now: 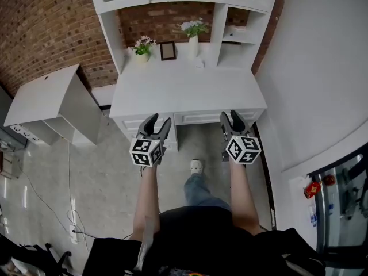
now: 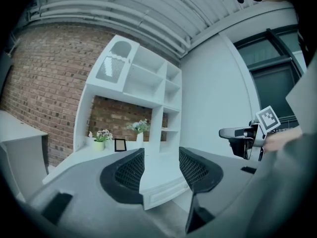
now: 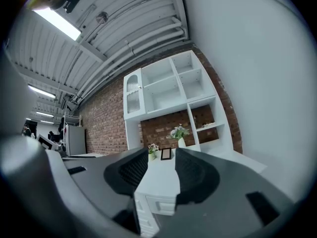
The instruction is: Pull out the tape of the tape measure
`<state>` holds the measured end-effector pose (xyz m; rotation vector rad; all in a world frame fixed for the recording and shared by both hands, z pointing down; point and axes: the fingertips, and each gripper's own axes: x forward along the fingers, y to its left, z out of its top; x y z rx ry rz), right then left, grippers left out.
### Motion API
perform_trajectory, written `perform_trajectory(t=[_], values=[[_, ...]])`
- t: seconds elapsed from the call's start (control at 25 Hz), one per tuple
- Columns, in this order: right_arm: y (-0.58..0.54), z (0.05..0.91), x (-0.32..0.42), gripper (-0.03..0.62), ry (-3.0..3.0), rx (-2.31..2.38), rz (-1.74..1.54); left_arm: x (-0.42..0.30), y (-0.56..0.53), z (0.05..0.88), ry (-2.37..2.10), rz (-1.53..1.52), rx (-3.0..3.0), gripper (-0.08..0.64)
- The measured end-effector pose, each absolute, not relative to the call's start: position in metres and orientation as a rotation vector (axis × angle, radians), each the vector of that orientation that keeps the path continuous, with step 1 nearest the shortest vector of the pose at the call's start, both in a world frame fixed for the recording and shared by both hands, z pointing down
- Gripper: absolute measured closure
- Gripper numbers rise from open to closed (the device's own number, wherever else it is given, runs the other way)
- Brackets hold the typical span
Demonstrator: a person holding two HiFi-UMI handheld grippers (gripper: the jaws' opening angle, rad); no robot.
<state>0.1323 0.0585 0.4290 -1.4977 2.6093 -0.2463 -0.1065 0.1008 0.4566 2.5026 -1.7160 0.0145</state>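
Two claws hover side by side before the white worktop [image 1: 184, 91]: the left claw [image 1: 161, 119] and the right claw [image 1: 230, 115] are both released, with nothing between their jaws. At the worktop's back stand a flower pot [image 1: 142, 46], a picture frame [image 1: 168, 50] and a vase [image 1: 194, 42]. Near the vase lies a small pale object [image 1: 199, 64] (too small to tell whether it is the tape measure).

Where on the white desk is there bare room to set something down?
The desk top is bare from its front edge to the back row: potted flowers, picture frame, vase, small white object. Only that row is crowded.
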Motion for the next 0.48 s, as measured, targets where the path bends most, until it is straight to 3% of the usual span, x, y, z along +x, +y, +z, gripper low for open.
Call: perform_trajectory(t=[0.48], values=[[-0.177, 0.457, 0.114, 0.442, 2.655, -1.48, -0.36, -0.112, -0.13, 0.488, -1.694, 0.101, 2.438, 0.37]])
